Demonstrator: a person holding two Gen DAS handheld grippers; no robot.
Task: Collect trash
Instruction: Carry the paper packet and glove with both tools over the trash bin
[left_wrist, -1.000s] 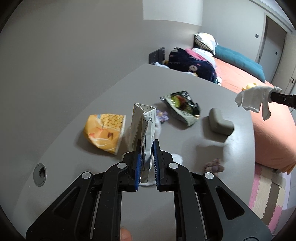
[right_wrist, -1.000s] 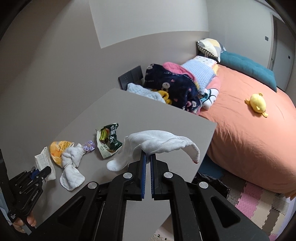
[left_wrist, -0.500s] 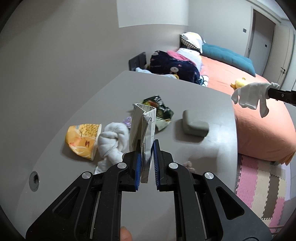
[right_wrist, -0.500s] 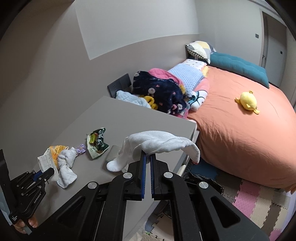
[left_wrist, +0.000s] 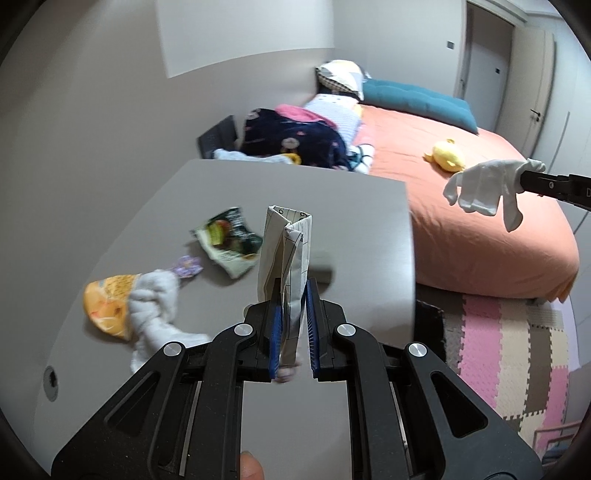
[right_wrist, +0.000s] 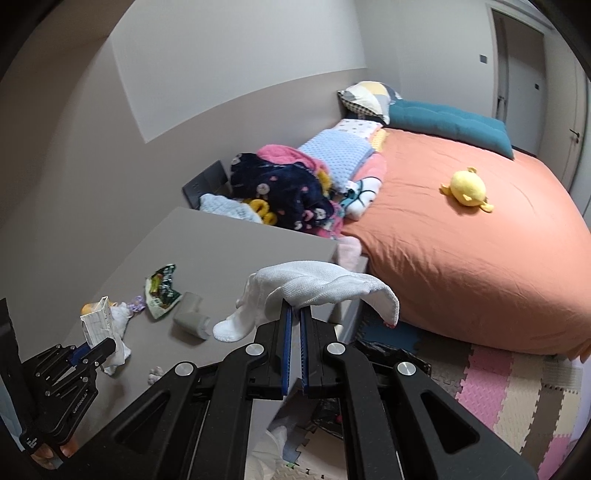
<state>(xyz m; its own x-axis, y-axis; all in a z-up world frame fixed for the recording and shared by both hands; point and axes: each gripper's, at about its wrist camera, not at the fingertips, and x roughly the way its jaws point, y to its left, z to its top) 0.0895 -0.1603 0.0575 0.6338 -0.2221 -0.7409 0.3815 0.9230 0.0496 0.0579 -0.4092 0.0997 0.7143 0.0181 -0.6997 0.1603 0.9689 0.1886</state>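
Observation:
My left gripper (left_wrist: 291, 299) is shut on a flattened white paper carton (left_wrist: 286, 254) and holds it above the grey table (left_wrist: 354, 221); the carton also shows in the right wrist view (right_wrist: 96, 322). My right gripper (right_wrist: 294, 314) is shut on a white sock (right_wrist: 314, 288) past the table's right edge, and the sock also shows in the left wrist view (left_wrist: 484, 188). On the table lie a green snack wrapper (left_wrist: 229, 242), an orange chip bag (left_wrist: 107, 302), a knotted white cloth (left_wrist: 155, 306) and a small purple wrapper (left_wrist: 187, 265).
A grey case (right_wrist: 188, 319) lies on the table. An orange bed (right_wrist: 461, 251) with a yellow plush (right_wrist: 467, 188) and a clothes pile (right_wrist: 291, 188) stands beyond. Pink and beige foam mats (left_wrist: 513, 354) cover the floor. A dark bag (right_wrist: 388, 363) sits below the table edge.
Both grippers have pulled back and risen from the table with their loads still held. The table items look farther away and the floor mats have come into view.

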